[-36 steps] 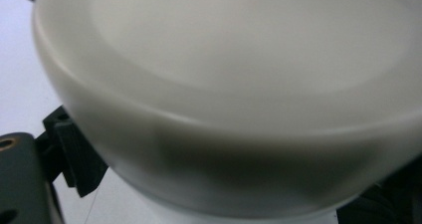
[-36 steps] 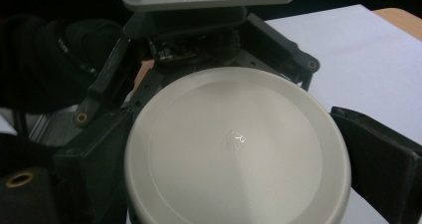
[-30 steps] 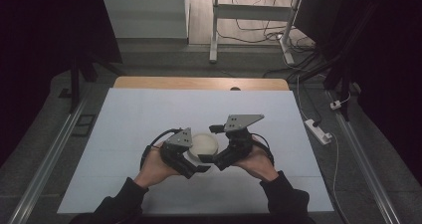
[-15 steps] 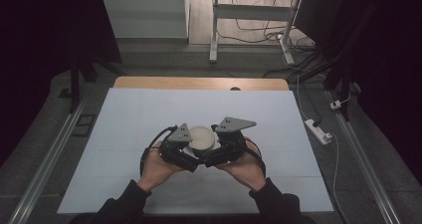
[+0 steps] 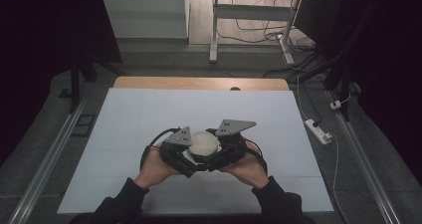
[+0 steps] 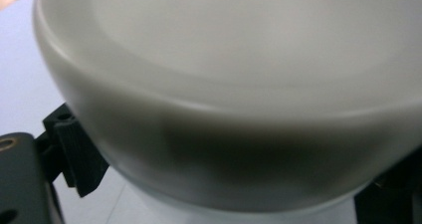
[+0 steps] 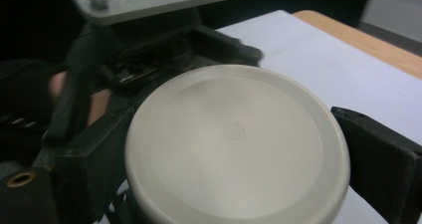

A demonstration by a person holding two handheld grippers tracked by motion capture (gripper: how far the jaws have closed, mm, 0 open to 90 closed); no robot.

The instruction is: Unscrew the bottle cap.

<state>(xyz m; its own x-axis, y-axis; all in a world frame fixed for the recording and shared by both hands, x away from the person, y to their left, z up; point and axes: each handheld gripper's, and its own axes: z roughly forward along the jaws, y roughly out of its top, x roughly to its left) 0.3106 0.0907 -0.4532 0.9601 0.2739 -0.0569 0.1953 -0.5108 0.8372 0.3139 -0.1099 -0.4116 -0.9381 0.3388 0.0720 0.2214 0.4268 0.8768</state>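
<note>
A round off-white jar (image 5: 204, 142) with a flat lid (image 7: 234, 144) is held just above the white table sheet (image 5: 149, 114), between two hands. My left gripper (image 5: 191, 157) comes in from the left. Its black jaws press on the jar's lower body (image 6: 224, 109) from both sides. My right gripper (image 5: 216, 152) comes in from the right, with one jaw on each side of the lid's rim. The jar's base is hidden behind both grippers in the high view.
The white sheet covers the table up to a bare wooden strip (image 5: 199, 82) at the far edge. A power strip (image 5: 318, 131) and cables lie on the floor to the right. Metal rails (image 5: 54, 149) run along both sides of the table.
The right hand and its gripper have moved left, closing in on the jar. The two hands now sit closer together. The jar has hardly moved.
</note>
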